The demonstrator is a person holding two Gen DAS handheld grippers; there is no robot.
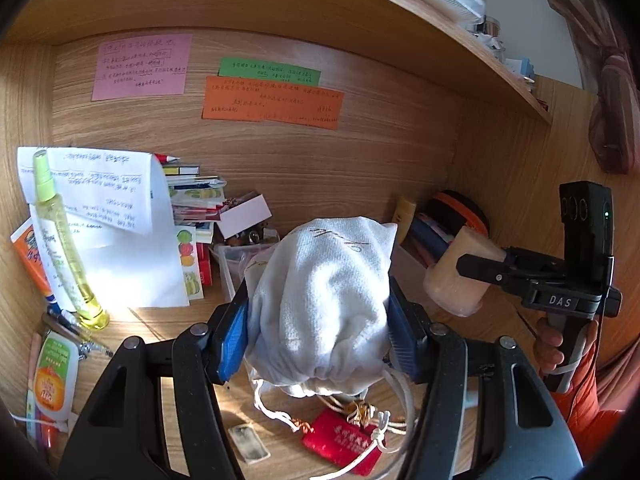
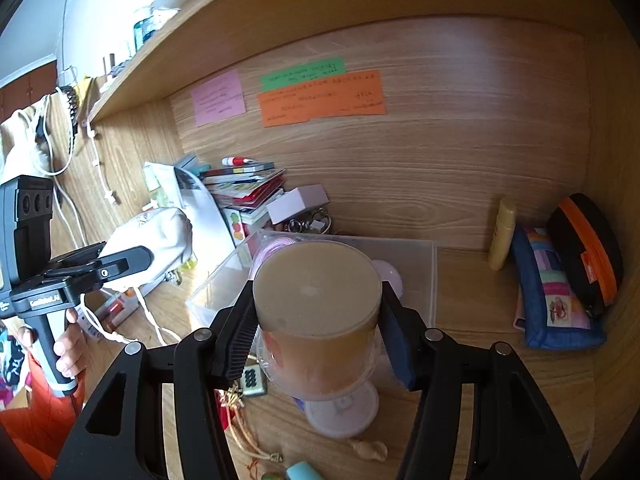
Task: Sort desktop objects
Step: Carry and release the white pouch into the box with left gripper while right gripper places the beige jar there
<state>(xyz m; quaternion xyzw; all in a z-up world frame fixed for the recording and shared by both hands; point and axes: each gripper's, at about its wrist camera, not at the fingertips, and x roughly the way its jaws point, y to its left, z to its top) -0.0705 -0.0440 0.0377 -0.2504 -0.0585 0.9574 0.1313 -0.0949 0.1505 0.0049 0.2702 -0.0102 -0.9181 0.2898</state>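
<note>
My left gripper is shut on a white drawstring cloth pouch, held above the wooden desk; its cords hang down over a red charm. The pouch also shows in the right wrist view. My right gripper is shut on a beige cylindrical jar, held above a clear plastic box. The jar also shows at the right of the left wrist view.
A stack of books and cards, white paper sheets, a yellow-green spray bottle and a glue bottle lie at left. A yellow tube, a blue pouch and a black-orange case stand at right. A white lid lies below the jar.
</note>
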